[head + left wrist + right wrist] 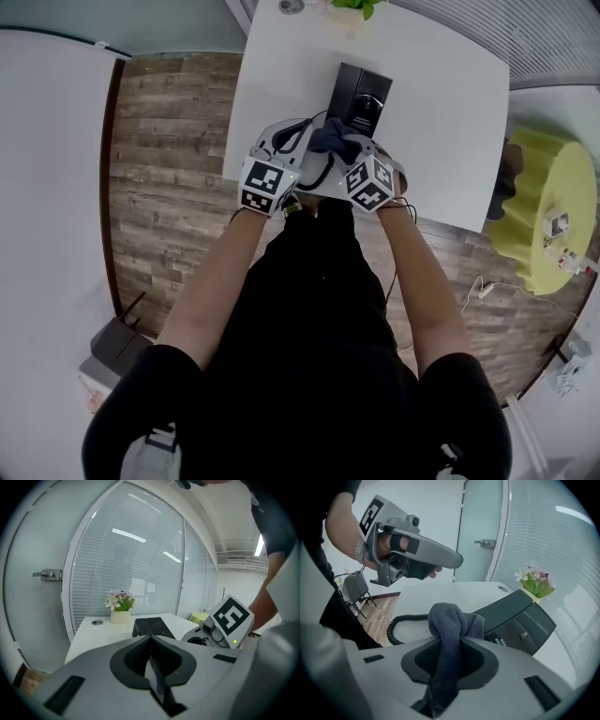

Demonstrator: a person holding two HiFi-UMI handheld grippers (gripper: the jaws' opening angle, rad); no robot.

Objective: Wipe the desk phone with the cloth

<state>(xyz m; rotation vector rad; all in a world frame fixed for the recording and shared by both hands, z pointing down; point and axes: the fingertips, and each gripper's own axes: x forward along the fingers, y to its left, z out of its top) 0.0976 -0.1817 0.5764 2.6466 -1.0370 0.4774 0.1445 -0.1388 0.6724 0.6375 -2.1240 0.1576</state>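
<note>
Bringing the cloth (452, 620) to the desk phone (520, 616); wiping seemingly not yet begun.

Grasping the cloth firmly in the jaws of the right gripper (449, 656), bunched end pushed forward, probably to offer a thick soft pad for rubbing. Holding it just at the near end of the phone, which stands about mid-table on the white table (450, 122), coiled cord (398, 627) toward the near edge; impossible to confirm contact. Holding the left gripper (152, 665) raised beside the right, jaws pressed together on nothing, likely free to steady the phone. Counting: one cloth, one phone, one cord, two grippers, one flower pot (120, 616) at the far edge.
</note>
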